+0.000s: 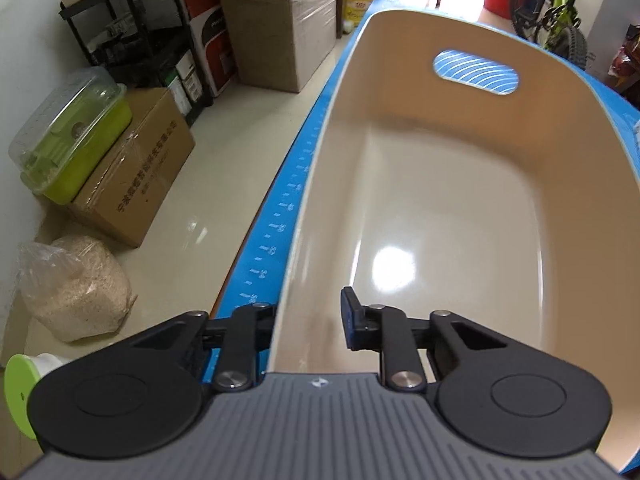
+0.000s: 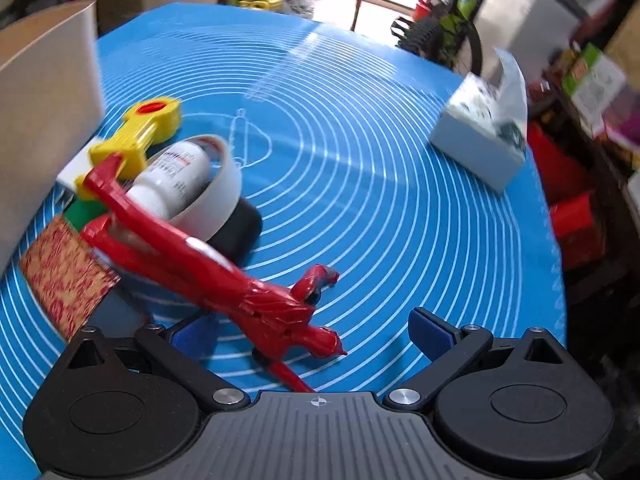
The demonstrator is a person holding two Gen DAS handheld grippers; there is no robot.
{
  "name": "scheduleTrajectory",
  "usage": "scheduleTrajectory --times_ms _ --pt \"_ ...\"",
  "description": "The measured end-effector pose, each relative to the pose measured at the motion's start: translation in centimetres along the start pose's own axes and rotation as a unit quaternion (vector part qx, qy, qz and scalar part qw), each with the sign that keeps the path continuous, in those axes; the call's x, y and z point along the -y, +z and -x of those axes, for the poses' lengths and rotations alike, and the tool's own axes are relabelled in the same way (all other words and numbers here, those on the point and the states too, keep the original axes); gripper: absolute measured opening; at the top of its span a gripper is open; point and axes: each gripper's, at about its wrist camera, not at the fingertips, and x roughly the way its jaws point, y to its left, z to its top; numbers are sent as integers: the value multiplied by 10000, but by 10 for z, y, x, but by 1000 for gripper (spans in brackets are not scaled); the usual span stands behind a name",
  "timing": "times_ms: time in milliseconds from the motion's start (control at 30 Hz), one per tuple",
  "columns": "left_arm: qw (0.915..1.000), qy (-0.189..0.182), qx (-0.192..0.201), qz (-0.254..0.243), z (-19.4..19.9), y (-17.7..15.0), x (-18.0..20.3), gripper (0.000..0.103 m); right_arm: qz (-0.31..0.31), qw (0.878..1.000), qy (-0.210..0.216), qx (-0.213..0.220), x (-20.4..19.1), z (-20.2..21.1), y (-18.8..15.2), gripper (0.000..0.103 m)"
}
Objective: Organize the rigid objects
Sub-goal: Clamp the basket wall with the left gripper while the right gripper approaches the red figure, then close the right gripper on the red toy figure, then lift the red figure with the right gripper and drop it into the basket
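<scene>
A large beige plastic bin point(image 1: 440, 200) with a cut-out handle stands empty on the blue mat point(image 1: 276, 216). My left gripper point(image 1: 308, 320) straddles its near left wall, one finger outside and the other pad point(image 1: 352, 320) inside, shut on that wall. In the right wrist view a long red plastic toy tool point(image 2: 224, 276) lies across a pile. Its near end sits between the fingers of my right gripper point(image 2: 312, 336), which stands open with its pads clear of it. The pile holds a yellow toy wrench point(image 2: 148, 128), a white bottle point(image 2: 176, 180) in a white ring and a red-gold patterned box point(image 2: 64, 276).
A tissue box point(image 2: 480, 140) stands at the mat's far right. The bin's outer wall point(image 2: 44, 112) rises left of the pile. Beside the table, the floor holds cardboard boxes point(image 1: 132, 176), a green lidded container point(image 1: 72, 132), a sack of grain point(image 1: 76, 288) and a bicycle point(image 1: 556, 12).
</scene>
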Motion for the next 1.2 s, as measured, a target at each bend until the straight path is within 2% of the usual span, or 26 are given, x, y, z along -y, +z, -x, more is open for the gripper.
scheduleTrajectory --times_ms 33,100,200,233,267,433,467,500,733,833,1067,1200 --pt "10000 -26 2 30 2 -1 -1 22 -42 10000 50 9 1 0 0 96" --pt "10000 51 -31 57 1 1 -1 14 -73 9998 159 64 1 2 -1 90" --pt "9998 28 -40 179 1 2 -4 12 -149 9987 475 108 1 5 -2 71" --pt "9998 11 -32 197 2 2 -5 12 -164 9985 512 116 0 7 -2 61" --pt "9998 6 -22 197 2 3 -5 12 -132 9984 528 122 -1 8 -3 59" --pt "9998 -7 -3 199 4 2 -2 11 21 9989 376 283 -5 20 -6 58" --pt "9998 -4 1 189 4 2 -2 11 -16 9989 347 309 -4 23 -5 51" --pt "9998 -2 6 185 4 2 -2 11 -32 9990 319 297 -2 26 -4 48" --pt "9999 15 49 148 4 3 -1 10 -24 9985 123 542 -2 49 -3 44" --pt "9999 19 70 126 5 3 -1 10 -23 9980 38 637 -3 56 0 29" --pt "9999 9 73 98 5 2 -1 10 70 9981 55 607 -13 58 1 28" --pt "9999 -1 81 88 5 1 -1 10 -96 9971 43 759 -10 64 2 28"
